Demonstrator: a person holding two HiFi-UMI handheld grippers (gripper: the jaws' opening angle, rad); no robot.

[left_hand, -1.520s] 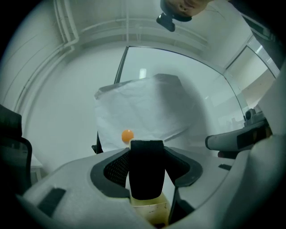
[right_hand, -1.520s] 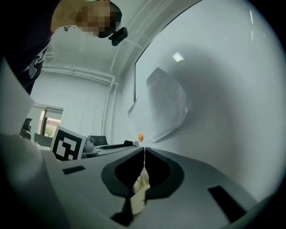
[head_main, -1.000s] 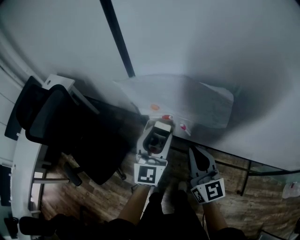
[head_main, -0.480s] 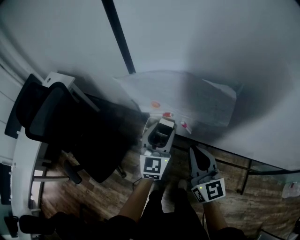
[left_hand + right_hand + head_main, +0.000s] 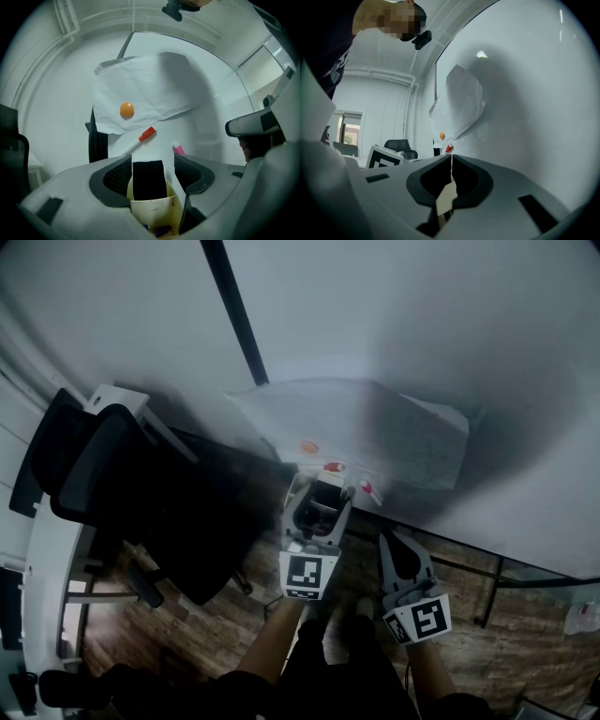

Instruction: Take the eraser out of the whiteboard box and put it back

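Observation:
A black eraser point(image 5: 149, 180) stands upright in a cream box point(image 5: 152, 208) fixed low on the whiteboard point(image 5: 422, 334). My left gripper point(image 5: 153, 164) points level at the board with one jaw on each side of the eraser. Its jaws are opening, and a gap shows between each pad and the eraser. In the head view the left gripper point(image 5: 319, 486) sits at the board's lower edge. My right gripper point(image 5: 391, 542) hangs just to its right, a little back from the board. The right gripper point(image 5: 451, 158) has its tips together and holds nothing.
A white paper sheet point(image 5: 375, 432) is pinned to the board by an orange magnet point(image 5: 126, 110). A red-capped marker point(image 5: 146, 134) and a pink item point(image 5: 178, 149) lie on the board above the box. A black office chair point(image 5: 103, 484) stands at the left on the wooden floor point(image 5: 525, 643).
The left gripper has sunk a little with the eraser into the box, and its jaws have spread off the eraser. The right gripper has not moved.

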